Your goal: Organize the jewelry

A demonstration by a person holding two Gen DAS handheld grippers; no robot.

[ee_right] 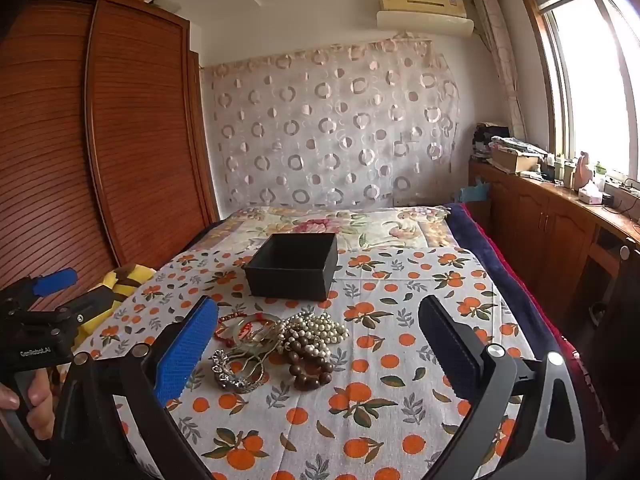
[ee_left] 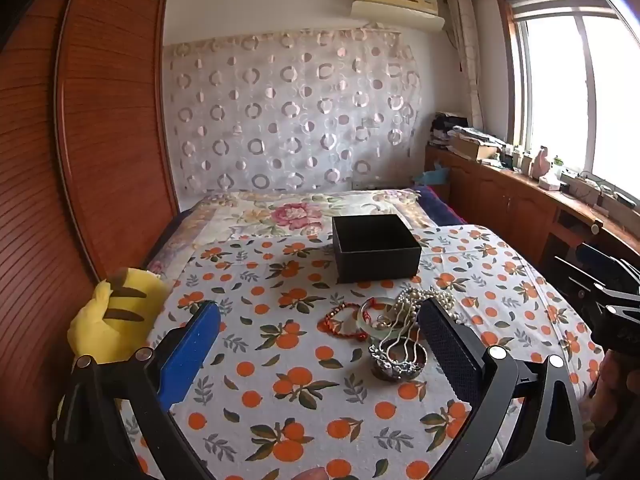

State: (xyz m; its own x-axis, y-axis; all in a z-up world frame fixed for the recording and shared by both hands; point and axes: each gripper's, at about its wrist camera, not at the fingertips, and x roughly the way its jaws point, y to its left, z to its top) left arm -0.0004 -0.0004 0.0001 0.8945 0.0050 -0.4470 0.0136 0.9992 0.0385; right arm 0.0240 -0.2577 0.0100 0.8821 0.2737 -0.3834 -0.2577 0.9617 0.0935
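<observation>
Just ahead of the right hand-held gripper (ee_right: 316, 312) lies the jewelry pile (ee_right: 280, 344).

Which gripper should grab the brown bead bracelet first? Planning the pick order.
Probably right: the brown bead bracelet lies centred between the open right gripper; in the left wrist view it hides behind a finger.
</observation>
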